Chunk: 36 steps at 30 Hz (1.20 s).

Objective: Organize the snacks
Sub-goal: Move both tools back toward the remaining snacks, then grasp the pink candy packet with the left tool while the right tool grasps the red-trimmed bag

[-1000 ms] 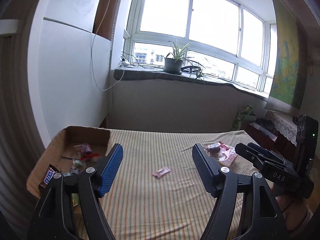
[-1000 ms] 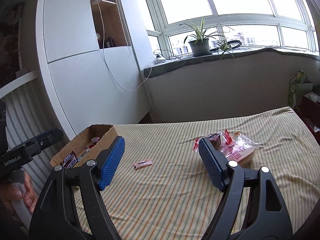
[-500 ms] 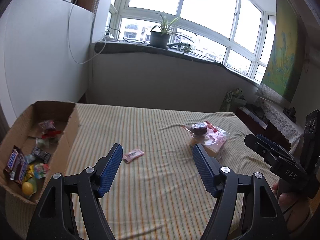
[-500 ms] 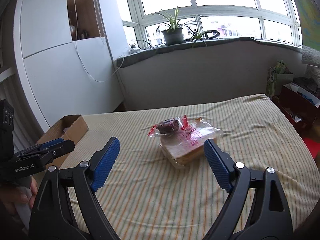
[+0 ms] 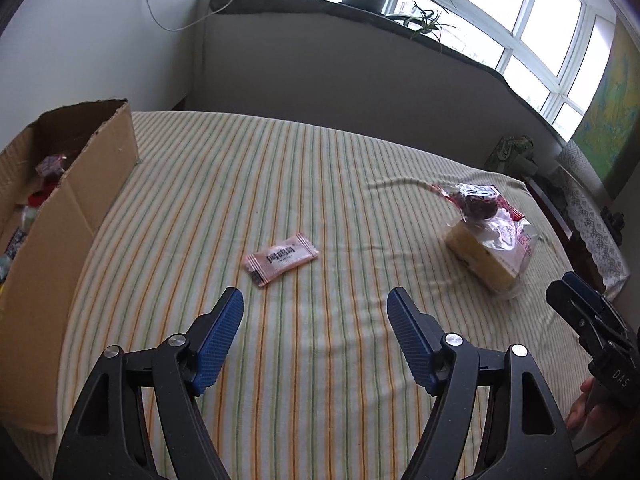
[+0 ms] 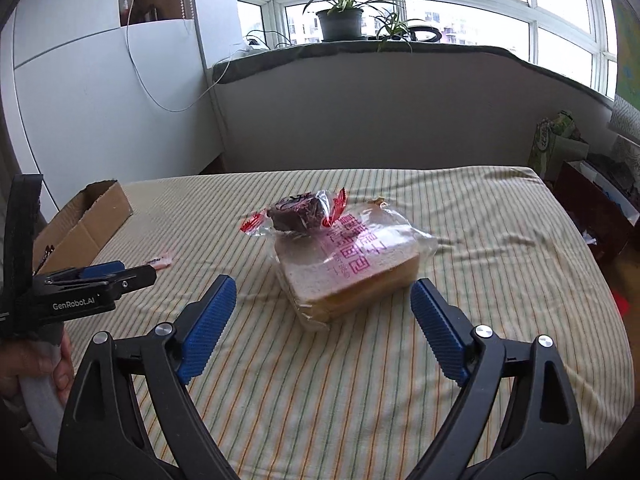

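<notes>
A small pink snack packet [image 5: 281,259] lies flat on the striped bedspread [image 5: 320,184]. My left gripper [image 5: 314,304] hovers just short of it, jaws opening, nothing between them. To the right sits a clear bag of sliced bread [image 6: 352,268] with a dark wrapped cake [image 6: 298,213] on top. My right gripper [image 6: 323,294] points down at the bread, jaws opening wide, pads clear of the bag. The cardboard box [image 5: 76,216] at the left holds several wrapped snacks. In the right wrist view the left gripper [image 6: 148,274] appears side-on, and the pink packet [image 6: 159,261] shows behind its tip.
A low grey wall [image 6: 380,120] with a sill and a potted plant [image 6: 340,20] runs behind the bed. A person's hand [image 6: 36,364] grips the left tool's handle. Bags and boxes [image 6: 592,188] crowd the floor at the right.
Both grippers have tilted downward and come lower over the bed. The left view swung from the box to the pink packet; the right view swung onto the bread, and its jaws spread wider.
</notes>
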Motion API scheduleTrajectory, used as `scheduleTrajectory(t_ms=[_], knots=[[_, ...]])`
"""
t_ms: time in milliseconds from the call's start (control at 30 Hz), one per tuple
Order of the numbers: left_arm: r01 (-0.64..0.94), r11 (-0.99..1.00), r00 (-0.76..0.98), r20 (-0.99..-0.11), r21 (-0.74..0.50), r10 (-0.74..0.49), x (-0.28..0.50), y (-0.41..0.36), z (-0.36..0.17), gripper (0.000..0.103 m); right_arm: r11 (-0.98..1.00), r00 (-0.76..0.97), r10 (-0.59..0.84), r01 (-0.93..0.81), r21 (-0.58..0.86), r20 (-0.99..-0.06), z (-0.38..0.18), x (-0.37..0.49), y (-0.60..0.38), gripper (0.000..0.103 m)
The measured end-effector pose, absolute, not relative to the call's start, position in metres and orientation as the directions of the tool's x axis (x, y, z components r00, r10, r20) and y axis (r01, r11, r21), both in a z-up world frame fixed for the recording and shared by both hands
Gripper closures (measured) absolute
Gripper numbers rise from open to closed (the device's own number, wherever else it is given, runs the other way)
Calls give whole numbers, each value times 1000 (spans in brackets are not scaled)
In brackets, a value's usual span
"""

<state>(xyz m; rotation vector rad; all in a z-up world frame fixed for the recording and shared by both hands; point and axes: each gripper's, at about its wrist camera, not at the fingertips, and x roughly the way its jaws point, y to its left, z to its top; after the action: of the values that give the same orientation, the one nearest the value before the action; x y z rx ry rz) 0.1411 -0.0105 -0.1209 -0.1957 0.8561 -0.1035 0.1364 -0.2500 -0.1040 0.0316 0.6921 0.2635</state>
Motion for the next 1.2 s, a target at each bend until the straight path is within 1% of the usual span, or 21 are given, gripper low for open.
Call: scheduleTrajectory(t_ms=[100, 300, 367, 400, 433, 467, 500, 533, 567, 600, 667, 733, 867, 1000, 1200], knots=[[16, 984, 634, -759, -176, -146, 158, -14, -123, 29, 962, 716, 259, -254, 103, -648, -98, 160, -246, 12], [12, 984, 604, -783, -176, -147, 178, -16, -134, 29, 935, 648, 276, -352, 43, -710, -103, 218, -224, 11], [16, 985, 610, -779, -171, -145, 179, -16, -135, 24, 928, 607, 272, -371, 36, -747, -115, 237, -212, 11], [20, 985, 608, -780, -172, -149, 181, -16, -134, 24, 925, 594, 272, -378, 35, -757, -120, 244, -208, 11], [22, 985, 608, -779, -171, -149, 181, -16, -134, 24, 921, 585, 276, -389, 35, -763, -123, 248, -204, 14], [27, 985, 610, -778, -173, -153, 181, -16, -135, 24, 917, 581, 276, -399, 28, -765, -126, 250, -201, 29], [35, 984, 612, -774, -177, -161, 181, -15, -135, 24, 916, 581, 267, -401, 15, -769, -128, 250, -197, 50], [42, 982, 615, -770, -183, -170, 182, -14, -136, 28, 916, 586, 257, -401, 1, -768, -130, 250, -195, 60], [40, 981, 621, -765, -189, -172, 181, -11, -136, 39, 915, 582, 262, -402, 7, -770, -131, 250, -194, 61], [36, 980, 625, -761, -195, -175, 181, -8, -136, 45, 915, 585, 267, -404, 11, -766, -132, 250, -194, 61], [30, 976, 629, -755, -215, -185, 181, 0, -136, 71, 912, 589, 268, -411, 2, -762, -134, 248, -191, 62], [28, 968, 627, -750, -248, -210, 181, 7, -137, 86, 912, 595, 270, -410, 2, -758, -133, 248, -192, 62], [35, 951, 629, -733, -307, -260, 179, 16, -139, 86, 913, 607, 278, -407, 10, -745, -131, 246, -194, 62], [56, 943, 626, -724, -327, -288, 178, 15, -138, 86, 916, 624, 290, -401, 21, -726, -127, 239, -195, 62], [64, 941, 631, -718, -331, -295, 180, 13, -136, 86, 925, 668, 301, -378, 37, -681, -116, 224, -204, 62]])
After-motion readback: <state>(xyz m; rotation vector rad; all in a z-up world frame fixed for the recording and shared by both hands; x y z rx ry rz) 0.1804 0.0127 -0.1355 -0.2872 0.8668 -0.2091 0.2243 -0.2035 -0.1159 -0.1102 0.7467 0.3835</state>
